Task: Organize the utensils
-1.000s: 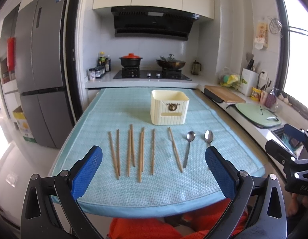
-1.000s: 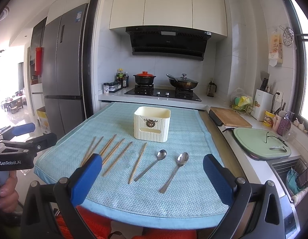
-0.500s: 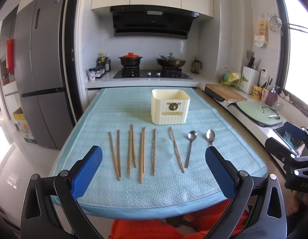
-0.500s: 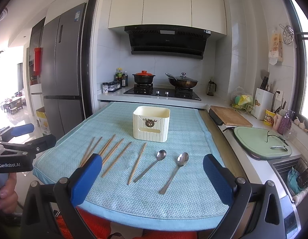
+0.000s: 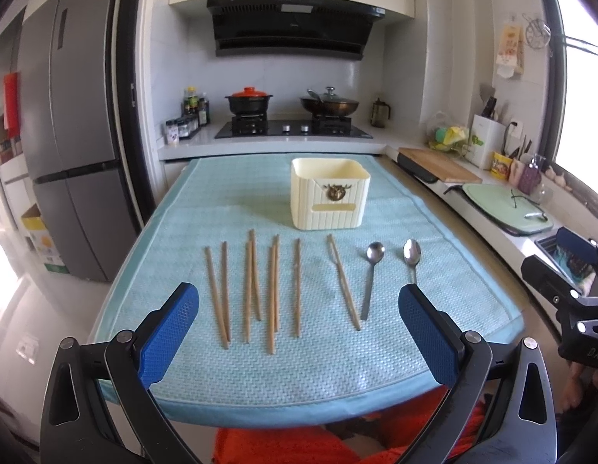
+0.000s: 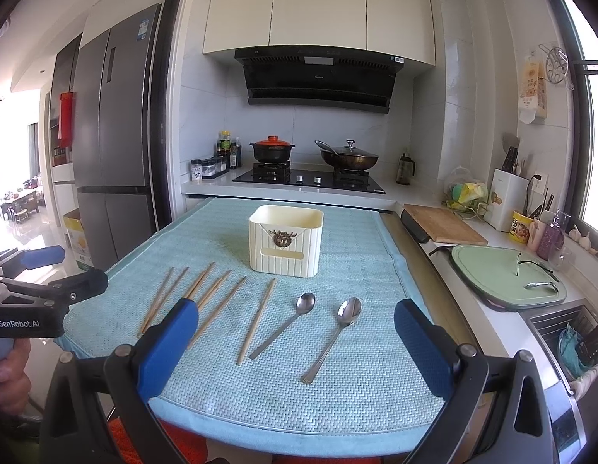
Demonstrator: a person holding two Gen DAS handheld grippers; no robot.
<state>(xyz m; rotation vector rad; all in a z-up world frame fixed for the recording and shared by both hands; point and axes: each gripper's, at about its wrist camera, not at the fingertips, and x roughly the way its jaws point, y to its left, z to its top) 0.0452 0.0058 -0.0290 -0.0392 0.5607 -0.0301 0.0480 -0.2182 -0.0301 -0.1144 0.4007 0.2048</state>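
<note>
From the left wrist, the left gripper [image 5: 297, 326] gapes wide and empty above the near edge of the teal mat [image 5: 434, 208], where chopsticks [image 5: 274, 290] lie lengthwise toward the cream holder [image 5: 330, 199]. From the right wrist, the right gripper [image 6: 295, 338] spreads wide, empty; two spoons [image 6: 330, 332] point bowls-first toward the holder, and "GenRobot.AI" marks the other tool.

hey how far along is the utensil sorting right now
Nothing looks done yet: the cream holder appears empty as far as its opening shows. Nothing is in hand either; the left claw and right claw both hang open near the table's front edge. Left to do: the wooden chopsticks and both spoons lie on the blue mat.
</note>
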